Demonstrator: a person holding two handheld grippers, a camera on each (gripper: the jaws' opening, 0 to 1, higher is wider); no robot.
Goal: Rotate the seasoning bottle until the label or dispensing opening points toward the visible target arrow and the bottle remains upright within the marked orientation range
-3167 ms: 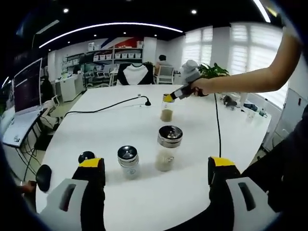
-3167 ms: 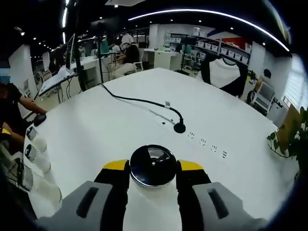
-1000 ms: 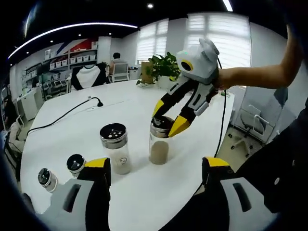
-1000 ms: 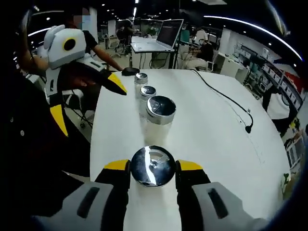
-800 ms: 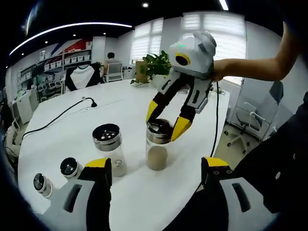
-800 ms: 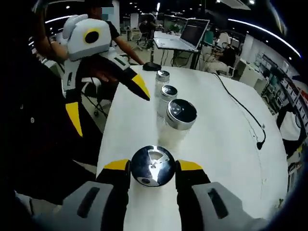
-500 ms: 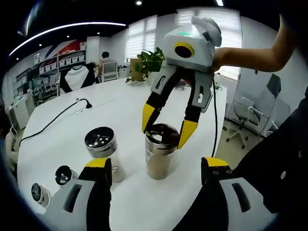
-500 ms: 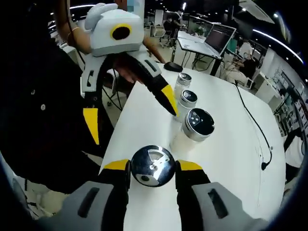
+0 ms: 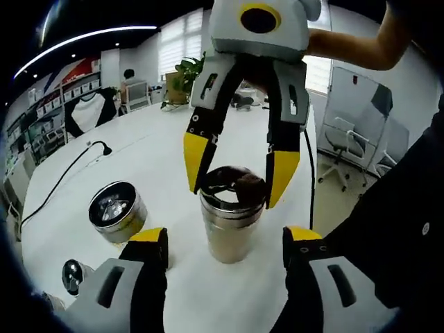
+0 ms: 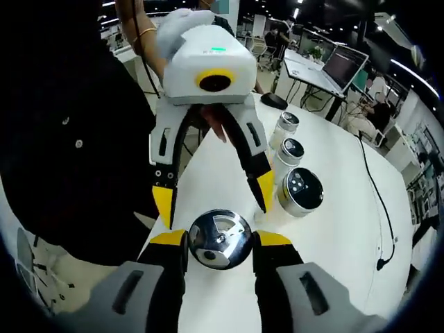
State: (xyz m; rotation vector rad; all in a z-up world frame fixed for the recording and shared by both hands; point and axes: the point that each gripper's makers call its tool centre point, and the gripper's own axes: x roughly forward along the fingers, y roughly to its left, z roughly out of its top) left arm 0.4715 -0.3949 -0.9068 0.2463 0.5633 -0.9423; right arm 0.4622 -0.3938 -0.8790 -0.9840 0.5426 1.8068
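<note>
Right tongs [image 10: 220, 243] clamp seasoning bottle [image 9: 231, 211]; left tongs [image 9: 225, 243] spread wide.

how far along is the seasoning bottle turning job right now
Done: the right gripper has its jaws on either side of the seasoning bottle's lid, and the bottle stands upright on the white table. In hand: the left gripper hangs open facing it. Left: no target arrow is visible, so alignment cannot be confirmed.

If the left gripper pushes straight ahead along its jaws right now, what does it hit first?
Most likely the seasoning bottle, which stands right between and just ahead of the left gripper's open jaws. The right gripper already clamps the bottle's cap from above, so it would be met almost at once; depth is hard to judge.
</note>
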